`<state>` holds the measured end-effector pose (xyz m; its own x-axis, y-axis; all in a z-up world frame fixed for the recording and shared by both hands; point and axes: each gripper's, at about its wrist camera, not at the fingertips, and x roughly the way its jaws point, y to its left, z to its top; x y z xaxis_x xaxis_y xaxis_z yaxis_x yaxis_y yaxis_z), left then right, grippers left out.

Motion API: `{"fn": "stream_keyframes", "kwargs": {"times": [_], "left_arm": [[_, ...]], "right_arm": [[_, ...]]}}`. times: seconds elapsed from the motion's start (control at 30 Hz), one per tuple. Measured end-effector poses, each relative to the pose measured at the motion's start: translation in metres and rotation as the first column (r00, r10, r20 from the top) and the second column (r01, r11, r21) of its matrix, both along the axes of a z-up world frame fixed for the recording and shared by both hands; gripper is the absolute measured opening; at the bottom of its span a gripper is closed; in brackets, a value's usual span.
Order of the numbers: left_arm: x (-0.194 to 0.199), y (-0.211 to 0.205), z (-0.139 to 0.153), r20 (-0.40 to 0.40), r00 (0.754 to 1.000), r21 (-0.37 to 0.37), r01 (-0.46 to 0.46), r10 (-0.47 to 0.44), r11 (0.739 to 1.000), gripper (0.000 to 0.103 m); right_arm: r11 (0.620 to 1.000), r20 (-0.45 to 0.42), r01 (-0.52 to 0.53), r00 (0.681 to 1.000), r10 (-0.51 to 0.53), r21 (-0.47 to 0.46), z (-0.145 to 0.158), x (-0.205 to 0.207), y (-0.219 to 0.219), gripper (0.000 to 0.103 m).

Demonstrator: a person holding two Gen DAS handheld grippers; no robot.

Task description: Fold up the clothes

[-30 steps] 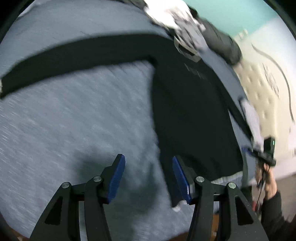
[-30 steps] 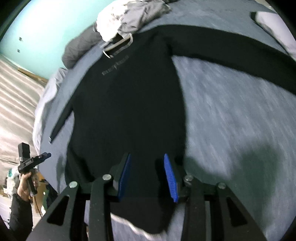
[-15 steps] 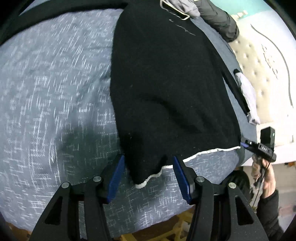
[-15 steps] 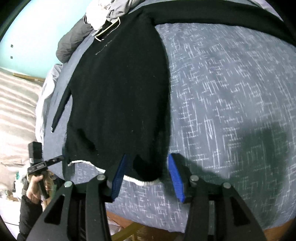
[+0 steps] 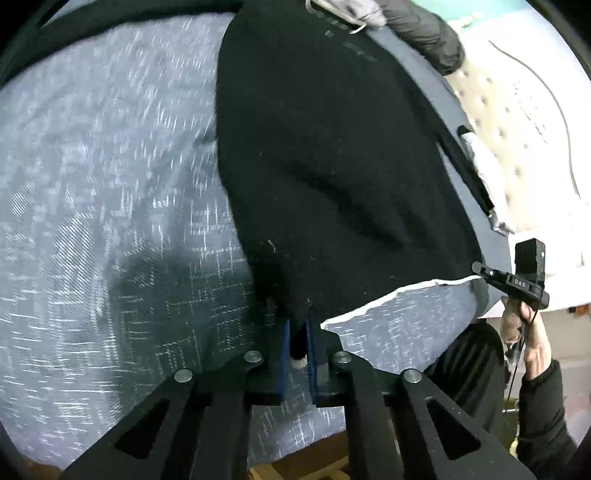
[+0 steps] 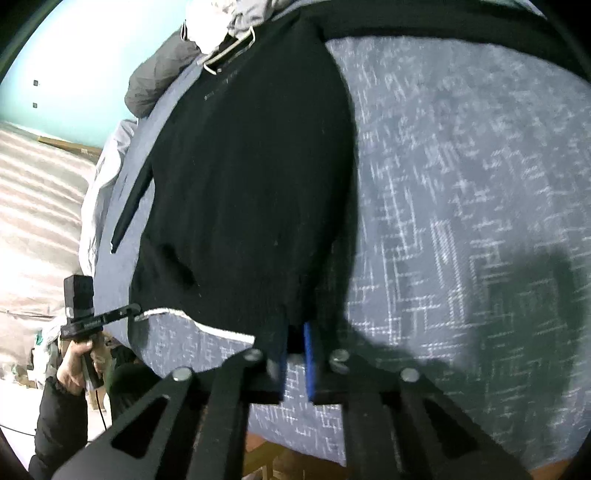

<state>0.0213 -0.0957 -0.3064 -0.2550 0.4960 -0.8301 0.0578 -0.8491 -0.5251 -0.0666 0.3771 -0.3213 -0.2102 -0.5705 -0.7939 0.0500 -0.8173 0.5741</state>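
Observation:
A black long-sleeved sweater (image 5: pixel 332 155) with a white hem lies spread on the blue-grey bed (image 5: pixel 110 177). My left gripper (image 5: pixel 298 339) is shut on the sweater's left hem corner at the bed's near edge. In the right wrist view the same sweater (image 6: pixel 251 177) runs away from me, and my right gripper (image 6: pixel 295 347) is shut on its right hem corner. Each gripper shows in the other's view, the right one (image 5: pixel 511 280) at the far hem corner and the left one (image 6: pixel 96 317) likewise.
A pile of grey and white clothes (image 6: pixel 207 40) lies past the sweater's collar. One sleeve (image 6: pixel 461 29) stretches across the top of the bed. A padded cream headboard (image 5: pixel 517 122) is to the side. The wooden bed frame (image 5: pixel 295 461) shows below the gripper.
Both grippers came down to the sweater's hem corners and closed on them; half a second ago the jaws stood open around the fabric.

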Motion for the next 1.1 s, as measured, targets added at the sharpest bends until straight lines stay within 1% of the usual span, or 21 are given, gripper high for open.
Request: {"fn": "stream_keyframes", "kwargs": {"times": [0.1,0.23,0.33,0.47,0.6,0.67,0.7,0.73,0.77,0.8,0.83,0.87,0.93,1.0,1.03,1.07,1.1], "left_arm": [[0.004,-0.006,0.021,-0.036,0.999,-0.016,0.021,-0.022,1.0,0.007],[0.009,-0.022,0.032,-0.039,0.999,-0.04,0.024,-0.025,0.999,0.006],[0.01,-0.032,0.018,-0.013,1.0,-0.057,0.027,-0.028,0.998,0.006],[0.01,-0.029,-0.001,0.025,0.999,-0.058,0.024,-0.023,0.998,0.006],[0.004,-0.022,-0.013,0.052,0.999,-0.047,0.016,-0.013,0.999,0.008],[0.002,-0.023,-0.013,0.052,0.999,-0.035,0.001,0.001,0.999,0.01],[0.0,-0.023,-0.011,0.046,0.999,-0.034,-0.01,0.012,0.999,0.014],[-0.002,-0.023,-0.008,0.036,0.999,-0.049,-0.027,0.029,0.998,0.023],[-0.005,-0.023,-0.005,0.025,0.999,-0.064,-0.044,0.045,0.997,0.03],[-0.007,-0.024,-0.002,0.015,0.998,-0.079,-0.059,0.06,0.995,0.041],[-0.01,-0.026,0.001,0.005,0.997,-0.095,-0.075,0.075,0.993,0.046],[-0.012,-0.027,0.004,-0.005,0.996,-0.11,-0.09,0.09,0.99,0.046],[-0.016,-0.032,0.01,-0.036,0.993,-0.124,-0.115,0.111,0.986,0.046],[-0.022,-0.037,0.015,-0.072,0.987,-0.137,-0.149,0.141,0.979,0.048],[-0.026,-0.038,0.018,-0.089,0.983,-0.146,-0.171,0.159,0.974,0.053],[-0.029,-0.04,0.02,-0.105,0.978,-0.152,-0.193,0.178,0.969,0.055],[-0.031,-0.045,0.02,-0.117,0.972,-0.149,-0.219,0.202,0.964,0.057]], "right_arm": [[0.998,-0.036,-0.032,0.999,0.034,0.045,0.016,0.006,-0.002,0.004],[0.995,-0.056,-0.054,0.997,0.059,0.085,0.031,0.019,-0.002,0.003],[0.988,-0.032,-0.07,0.997,0.075,0.135,0.02,0.02,-0.006,0.003],[0.986,0.012,-0.053,0.999,0.052,0.158,0.0,0.02,-0.003,0.003],[0.988,0.027,-0.048,0.999,0.045,0.145,-0.004,0.018,-0.002,0.004],[0.995,0.022,-0.016,1.0,0.014,0.101,0.002,0.016,0.009,0.006],[0.996,0.003,0.005,1.0,-0.005,0.087,0.009,0.014,0.015,0.006],[0.996,-0.023,0.028,0.999,-0.027,0.086,0.017,0.012,0.023,0.007],[0.994,-0.056,0.057,0.997,-0.052,0.098,0.027,0.008,0.035,0.009],[0.99,-0.088,0.097,0.992,-0.088,0.106,0.036,0.004,0.05,0.011],[0.983,-0.115,0.153,0.983,-0.14,0.106,0.043,0.0,0.068,0.015],[0.973,-0.135,0.209,0.971,-0.195,0.1,0.048,-0.002,0.084,0.019],[0.943,-0.176,0.322,0.937,-0.303,0.091,0.059,-0.008,0.118,0.022],[0.899,-0.214,0.426,0.892,-0.399,0.098,0.071,-0.017,0.158,0.023],[0.874,-0.226,0.475,0.866,-0.445,0.097,0.075,-0.02,0.178,0.025],[0.848,-0.227,0.522,0.84,-0.493,0.088,0.077,-0.023,0.196,0.033],[0.825,-0.216,0.561,0.816,-0.537,0.069,0.076,-0.026,0.212,0.037]]}}
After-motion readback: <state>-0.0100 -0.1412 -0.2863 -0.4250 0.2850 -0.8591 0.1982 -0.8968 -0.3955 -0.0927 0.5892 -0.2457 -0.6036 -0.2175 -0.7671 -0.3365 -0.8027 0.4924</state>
